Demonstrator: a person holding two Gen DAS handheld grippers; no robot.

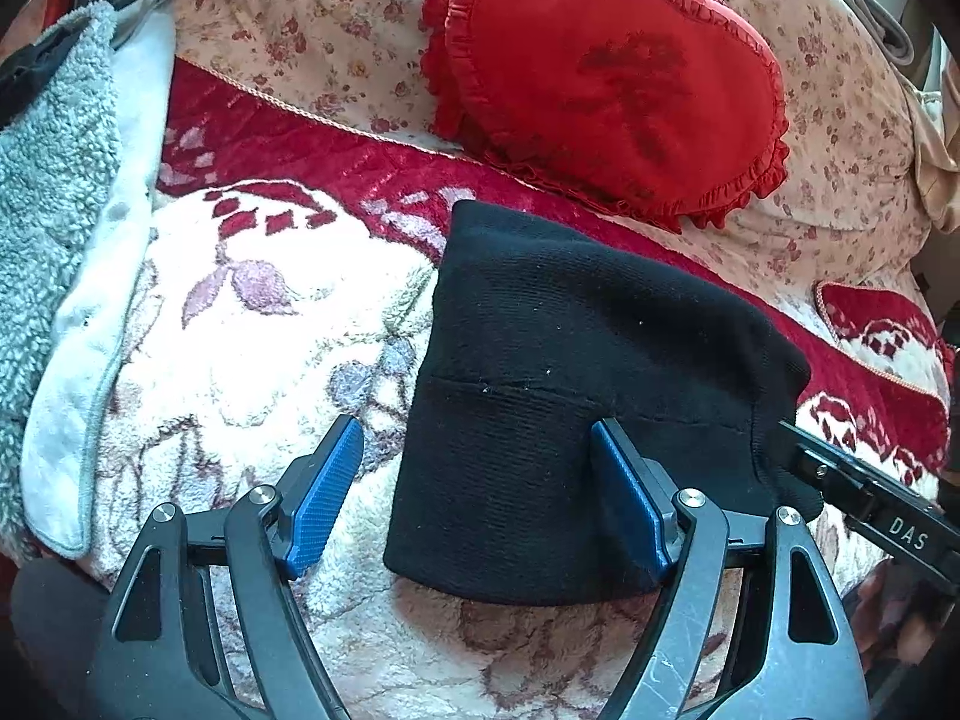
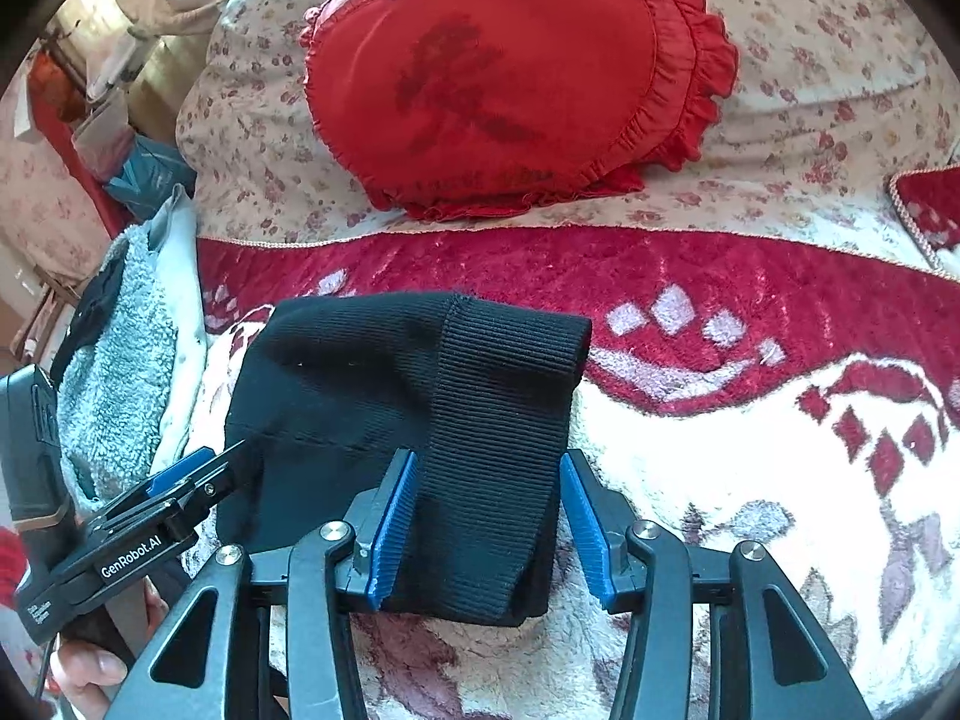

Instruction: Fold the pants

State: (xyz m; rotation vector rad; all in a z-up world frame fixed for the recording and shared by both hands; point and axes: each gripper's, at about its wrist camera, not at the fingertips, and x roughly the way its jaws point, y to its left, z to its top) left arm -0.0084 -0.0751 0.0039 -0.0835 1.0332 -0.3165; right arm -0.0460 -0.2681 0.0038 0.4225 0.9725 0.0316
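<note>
The black knit pants (image 1: 570,372) lie folded into a compact bundle on the red and white floral blanket (image 1: 240,312). My left gripper (image 1: 477,450) is open, its jaws astride the bundle's left edge, the right pad resting on the cloth. In the right wrist view the pants (image 2: 372,396) show a ribbed band (image 2: 498,420) running down the right side. My right gripper (image 2: 487,483) is open with both blue pads either side of that ribbed band, not pinching it. The left gripper (image 2: 228,462) shows at the bundle's left side; the right gripper (image 1: 798,444) touches its right edge.
A red heart-shaped frilled cushion (image 1: 612,78) lies behind the pants on a floral sheet (image 1: 312,30). A grey fleecy towel (image 1: 54,192) over white cloth (image 1: 102,300) lies to the left. Cluttered bags (image 2: 108,120) stand beyond the bed's left side.
</note>
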